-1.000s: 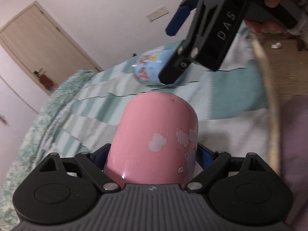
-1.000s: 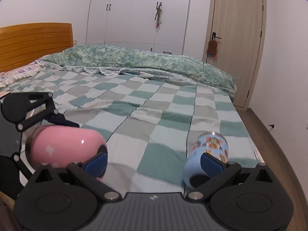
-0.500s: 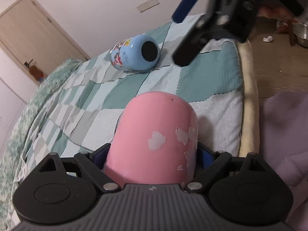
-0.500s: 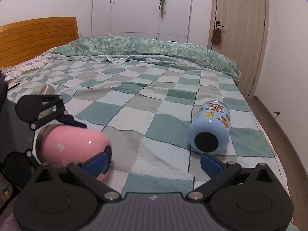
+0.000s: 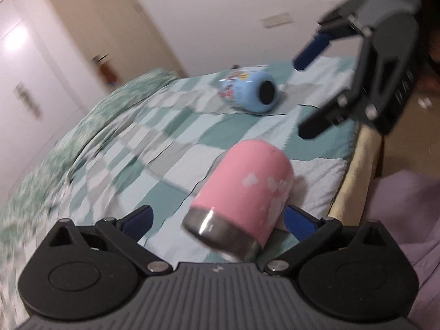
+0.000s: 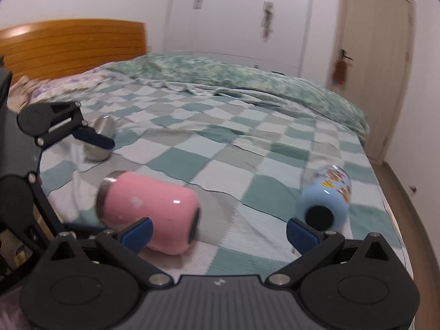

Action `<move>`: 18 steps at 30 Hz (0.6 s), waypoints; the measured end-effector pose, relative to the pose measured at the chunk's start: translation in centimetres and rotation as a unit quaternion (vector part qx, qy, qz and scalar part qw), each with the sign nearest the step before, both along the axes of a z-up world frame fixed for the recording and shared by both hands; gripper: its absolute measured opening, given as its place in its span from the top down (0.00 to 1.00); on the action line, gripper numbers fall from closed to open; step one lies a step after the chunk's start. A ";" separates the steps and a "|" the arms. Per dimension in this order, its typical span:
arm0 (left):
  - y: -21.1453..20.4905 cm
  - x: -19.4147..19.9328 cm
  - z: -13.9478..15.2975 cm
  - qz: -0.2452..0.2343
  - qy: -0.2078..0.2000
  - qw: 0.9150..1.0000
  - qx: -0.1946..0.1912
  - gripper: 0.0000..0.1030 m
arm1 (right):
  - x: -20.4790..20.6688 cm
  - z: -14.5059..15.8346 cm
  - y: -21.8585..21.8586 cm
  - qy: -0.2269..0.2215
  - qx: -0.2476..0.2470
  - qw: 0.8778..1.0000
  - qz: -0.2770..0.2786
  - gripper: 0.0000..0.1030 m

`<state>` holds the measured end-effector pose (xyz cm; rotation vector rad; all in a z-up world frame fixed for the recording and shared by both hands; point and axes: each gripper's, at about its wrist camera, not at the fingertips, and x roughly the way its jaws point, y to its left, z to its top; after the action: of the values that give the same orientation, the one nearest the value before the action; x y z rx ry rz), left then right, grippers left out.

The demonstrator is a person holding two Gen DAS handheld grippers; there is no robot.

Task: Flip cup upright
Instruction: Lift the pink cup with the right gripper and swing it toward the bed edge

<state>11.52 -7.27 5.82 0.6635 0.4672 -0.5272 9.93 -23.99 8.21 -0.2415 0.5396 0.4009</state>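
A pink cup [image 5: 247, 184] with a steel rim lies on its side on the checked bedspread [image 5: 154, 148], its rim toward my left gripper [image 5: 217, 220]. That gripper is open, and the cup lies loose between its blue pads. The right wrist view shows the pink cup [image 6: 148, 209] too. A blue cartoon cup [image 6: 327, 198] lies on its side near the bed's right edge, its dark mouth toward me. My right gripper [image 6: 220, 228] is open and empty, above the bed between both cups. It hangs at the upper right of the left wrist view [image 5: 310, 90].
A small steel cup [image 6: 100, 140] lies on the bed behind the left gripper. A wooden headboard [image 6: 68, 41] is far left, a door [image 6: 376, 68] far right. The bed's edge [image 5: 354, 170] and a purple cloth [image 5: 407, 220] are at the right.
My left gripper has opened and let go of the pink cup, which now lies on its side. The right gripper has pulled back and up from the blue cup.
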 end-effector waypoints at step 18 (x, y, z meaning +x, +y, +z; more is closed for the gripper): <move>7.2 -4.2 1.9 0.194 0.034 0.968 -0.156 0.00 | 1.3 0.1 7.7 0.012 -0.174 0.971 0.163 0.00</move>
<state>7.36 -0.09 7.68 0.2409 0.5479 -0.2434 11.22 -16.25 8.31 -0.6698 0.5952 0.6288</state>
